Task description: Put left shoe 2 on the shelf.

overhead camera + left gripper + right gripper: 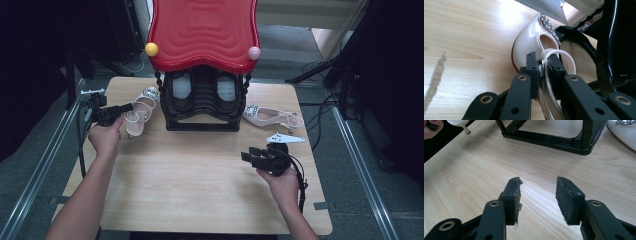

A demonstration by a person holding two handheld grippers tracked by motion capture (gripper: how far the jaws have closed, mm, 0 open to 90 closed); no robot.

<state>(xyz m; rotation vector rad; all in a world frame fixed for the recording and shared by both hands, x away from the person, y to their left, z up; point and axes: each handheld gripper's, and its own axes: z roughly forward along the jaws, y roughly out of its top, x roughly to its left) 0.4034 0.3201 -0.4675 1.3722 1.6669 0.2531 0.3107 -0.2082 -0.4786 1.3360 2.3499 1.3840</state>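
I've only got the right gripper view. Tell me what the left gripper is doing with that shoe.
Observer: The left gripper is shut on the ankle strap of the left shoe, a cream high-heeled shoe; the left gripper view shows the strap pinched between its pads.
Operator: Give me the shoe's position relative to the rack.
Observer: In the high view the shoe sits just left of the black rack, at its front corner.
Operator: Report the other shoe.
Observer: The right shoe lies on its side on the table, right of the rack, strap end pointing away from it.
Operator: Now my own gripper.
Observer: The right gripper is open, held low over bare table in front of that shoe.
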